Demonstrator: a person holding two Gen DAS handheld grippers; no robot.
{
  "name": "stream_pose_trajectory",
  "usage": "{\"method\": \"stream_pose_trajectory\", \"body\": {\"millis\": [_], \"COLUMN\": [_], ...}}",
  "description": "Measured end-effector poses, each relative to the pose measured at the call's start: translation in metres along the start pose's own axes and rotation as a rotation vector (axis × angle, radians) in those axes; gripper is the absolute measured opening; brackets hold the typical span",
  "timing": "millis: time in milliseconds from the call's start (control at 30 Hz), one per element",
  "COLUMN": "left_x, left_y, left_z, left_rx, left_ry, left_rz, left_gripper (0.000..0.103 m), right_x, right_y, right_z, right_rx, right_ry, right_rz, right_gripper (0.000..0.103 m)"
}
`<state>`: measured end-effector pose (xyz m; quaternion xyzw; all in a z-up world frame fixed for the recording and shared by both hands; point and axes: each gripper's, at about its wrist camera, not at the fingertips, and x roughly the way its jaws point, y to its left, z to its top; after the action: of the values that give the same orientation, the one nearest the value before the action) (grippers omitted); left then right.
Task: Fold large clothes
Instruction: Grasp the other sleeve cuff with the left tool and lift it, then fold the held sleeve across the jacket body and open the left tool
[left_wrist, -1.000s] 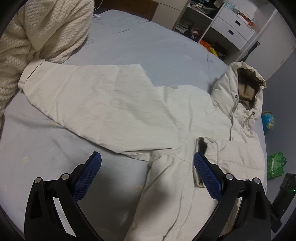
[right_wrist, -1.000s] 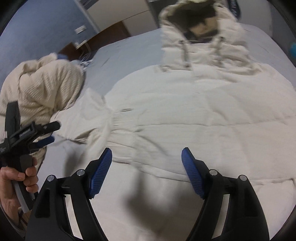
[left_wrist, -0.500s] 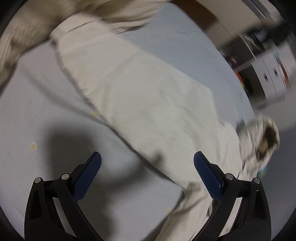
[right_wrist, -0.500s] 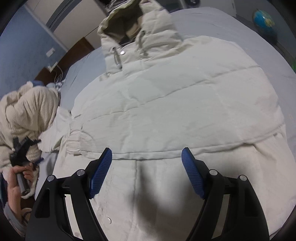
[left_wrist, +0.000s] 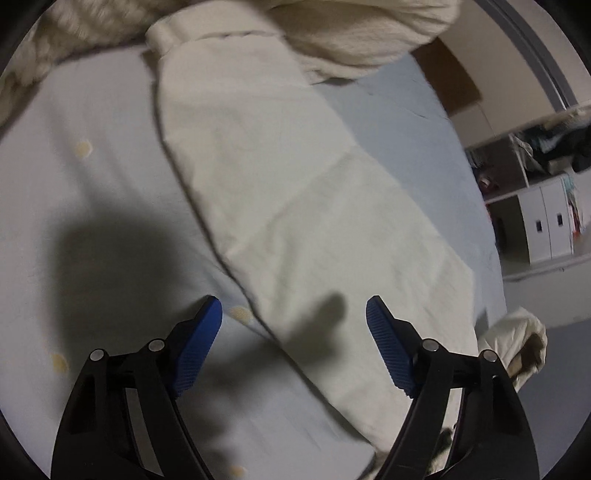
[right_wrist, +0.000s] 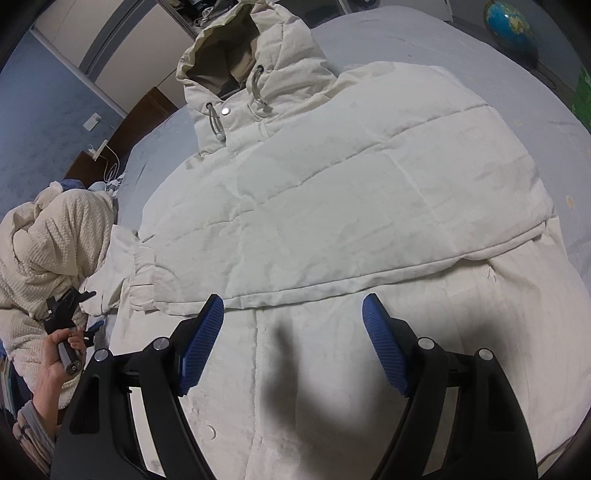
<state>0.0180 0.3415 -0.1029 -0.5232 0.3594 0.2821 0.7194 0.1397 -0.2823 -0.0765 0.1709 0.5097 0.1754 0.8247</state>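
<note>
A cream hooded puffer jacket (right_wrist: 332, 206) lies flat on the pale blue bed, hood (right_wrist: 240, 55) at the far end. One sleeve is folded across the chest. My right gripper (right_wrist: 293, 332) is open and empty above the jacket's lower front. The other sleeve (left_wrist: 295, 206) stretches out over the bed sheet (left_wrist: 92, 221) in the left wrist view, cuff (left_wrist: 166, 33) at the far end. My left gripper (left_wrist: 293, 332) is open and empty, hovering above the sleeve's near edge. It also shows at the left in the right wrist view (right_wrist: 64, 314), held by a hand.
A cream knitted blanket (right_wrist: 48, 251) is heaped at the sleeve's cuff end, also in the left wrist view (left_wrist: 351, 29). White shelves and drawers (left_wrist: 546, 221) stand beyond the bed. A globe (right_wrist: 509, 26) sits on the floor at the far right.
My left gripper has swung left from the jacket body along the outstretched sleeve. My right gripper has moved back over the jacket's lower front. Both stay open.
</note>
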Motion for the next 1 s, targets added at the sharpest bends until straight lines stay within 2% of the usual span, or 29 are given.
{"method": "stream_pose_trajectory", "body": {"millis": [133,200,233,267,300,367,600,833,1000], "left_x": [-0.001,0.001,0.0,-0.001,-0.002,-0.003,-0.034,-0.066,-0.082], "left_y": [-0.003,-0.004,-0.004,-0.006,-0.008,-0.008,-0.035,-0.092,-0.128], "left_z": [0.006,0.008,0.008,0.007,0.007,0.009,0.006,-0.008,-0.031], "left_rx": [-0.003,0.004,0.013,0.034,0.054,0.06,0.126,0.247,0.347], "left_ry": [-0.031,-0.041,-0.044,-0.044,-0.044,-0.03,-0.094,-0.174,-0.192], "left_rz": [-0.027,-0.033,-0.012,0.026,0.035,0.016,-0.059,-0.153,-0.217], "left_gripper": [0.08,0.075,0.064,0.039,0.024,0.011,0.006,0.005,0.005], "right_x": [0.002,0.004,0.004,0.005,0.006,0.007,0.007,0.004,-0.003], "right_y": [0.0,0.001,0.001,0.001,0.001,0.0,0.0,-0.003,-0.003], "right_z": [-0.001,-0.001,-0.001,-0.002,-0.002,-0.002,-0.002,-0.001,0.001], "right_rx": [0.006,0.001,0.0,0.001,0.001,0.005,0.009,0.037,0.07], "right_ry": [0.004,0.01,0.012,0.013,0.014,0.015,0.015,0.013,-0.004], "right_rz": [-0.006,-0.009,-0.01,-0.01,-0.01,-0.01,0.005,0.027,0.066], "right_gripper": [0.074,0.074,0.074,0.074,0.074,0.074,0.074,0.074,0.074]}}
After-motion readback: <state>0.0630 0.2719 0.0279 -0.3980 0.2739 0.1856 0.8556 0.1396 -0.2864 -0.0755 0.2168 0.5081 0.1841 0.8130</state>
